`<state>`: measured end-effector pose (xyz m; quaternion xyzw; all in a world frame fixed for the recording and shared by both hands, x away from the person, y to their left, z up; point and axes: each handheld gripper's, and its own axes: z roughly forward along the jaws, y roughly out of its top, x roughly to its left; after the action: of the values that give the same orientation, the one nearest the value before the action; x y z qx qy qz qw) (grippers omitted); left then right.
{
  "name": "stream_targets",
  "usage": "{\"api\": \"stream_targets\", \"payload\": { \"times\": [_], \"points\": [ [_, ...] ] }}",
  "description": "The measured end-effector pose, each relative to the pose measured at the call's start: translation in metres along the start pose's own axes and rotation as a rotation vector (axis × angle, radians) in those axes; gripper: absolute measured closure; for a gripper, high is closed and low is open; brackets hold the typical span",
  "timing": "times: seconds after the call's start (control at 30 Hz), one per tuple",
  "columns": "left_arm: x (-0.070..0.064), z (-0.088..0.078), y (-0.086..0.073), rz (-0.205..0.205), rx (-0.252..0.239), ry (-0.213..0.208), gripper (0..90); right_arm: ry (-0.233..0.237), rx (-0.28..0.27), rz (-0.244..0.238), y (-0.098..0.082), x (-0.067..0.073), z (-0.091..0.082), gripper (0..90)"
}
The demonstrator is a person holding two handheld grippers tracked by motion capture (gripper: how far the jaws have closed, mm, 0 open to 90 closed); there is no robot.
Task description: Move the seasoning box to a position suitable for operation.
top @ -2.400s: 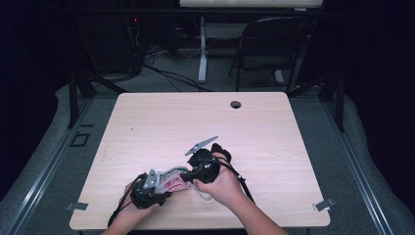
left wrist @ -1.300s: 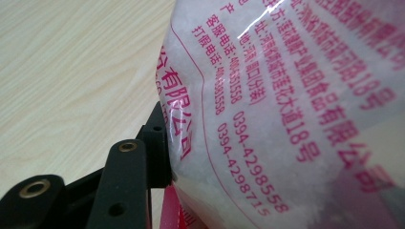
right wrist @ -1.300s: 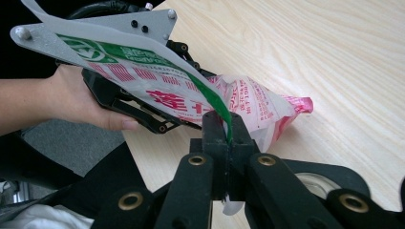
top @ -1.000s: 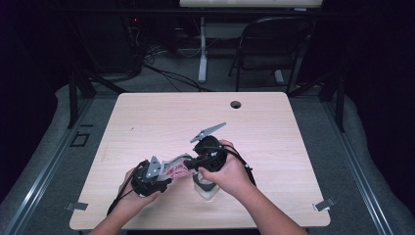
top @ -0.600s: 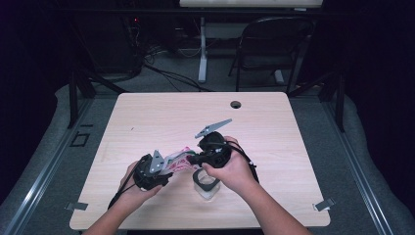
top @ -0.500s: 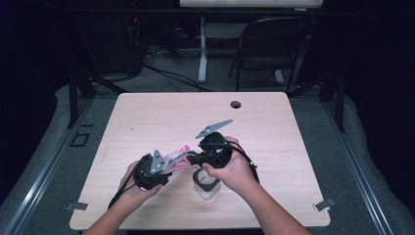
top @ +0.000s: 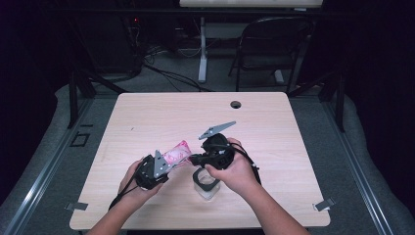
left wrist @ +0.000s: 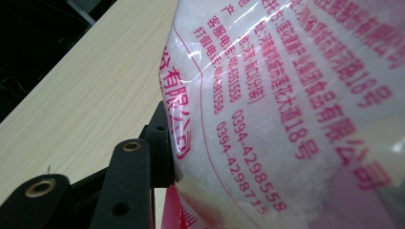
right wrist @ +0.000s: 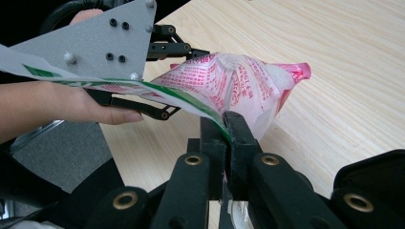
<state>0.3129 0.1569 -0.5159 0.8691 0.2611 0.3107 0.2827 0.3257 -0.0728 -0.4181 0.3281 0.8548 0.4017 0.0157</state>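
Observation:
A clear bag [top: 177, 152] with pink print and white grains hangs between both hands, just above the table. My left gripper [top: 172, 158] is shut on its lower body; the film presses against one black finger [left wrist: 160, 138] and bulges past it [left wrist: 286, 95]. My right gripper [top: 192, 159] pinches the bag's thin green-striped top edge, its jaws [right wrist: 228, 120] nearly together on the film and just opening slightly. From there I see the bag [right wrist: 239, 81] stretched toward the left gripper [right wrist: 186, 83]. A small clear cup [top: 205, 182] stands on the table under the right hand.
The light wooden table [top: 147, 117] has a round cable hole [top: 236, 104] near its far edge. A folding chair [top: 274, 44] and a desk leg [top: 202, 54] stand on the floor beyond it. Cables trail from both grippers toward the front edge.
Both hands have carried the bag a little farther from the front edge and lifted it. The clear cup has come into view under the right hand. Over the last half second almost nothing moved.

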Motion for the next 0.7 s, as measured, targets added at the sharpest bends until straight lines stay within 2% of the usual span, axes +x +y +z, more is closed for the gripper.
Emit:
{"api": "stream_targets", "payload": {
  "times": [0.13,0.27,0.4,0.53,0.7],
  "points": [
    [0.000,0.002,-0.002,-0.017,-0.007,0.017,55.4,-0.001,-0.009,0.002,-0.001,-0.001,-0.002,86.8],
    [-0.002,0.001,-0.002,-0.009,-0.014,0.048,55.6,0.000,-0.009,0.005,-0.003,-0.002,-0.003,84.3],
    [-0.003,0.000,-0.003,-0.001,-0.016,0.060,55.8,0.005,-0.010,0.005,-0.004,-0.002,-0.005,82.3],
    [-0.004,0.002,-0.006,-0.021,-0.025,0.079,55.9,0.003,-0.012,0.013,-0.008,-0.003,-0.007,79.6],
    [0.000,0.000,-0.007,-0.011,-0.021,0.104,56.1,0.011,-0.016,0.021,-0.014,-0.006,-0.014,76.4]
  ]
}}
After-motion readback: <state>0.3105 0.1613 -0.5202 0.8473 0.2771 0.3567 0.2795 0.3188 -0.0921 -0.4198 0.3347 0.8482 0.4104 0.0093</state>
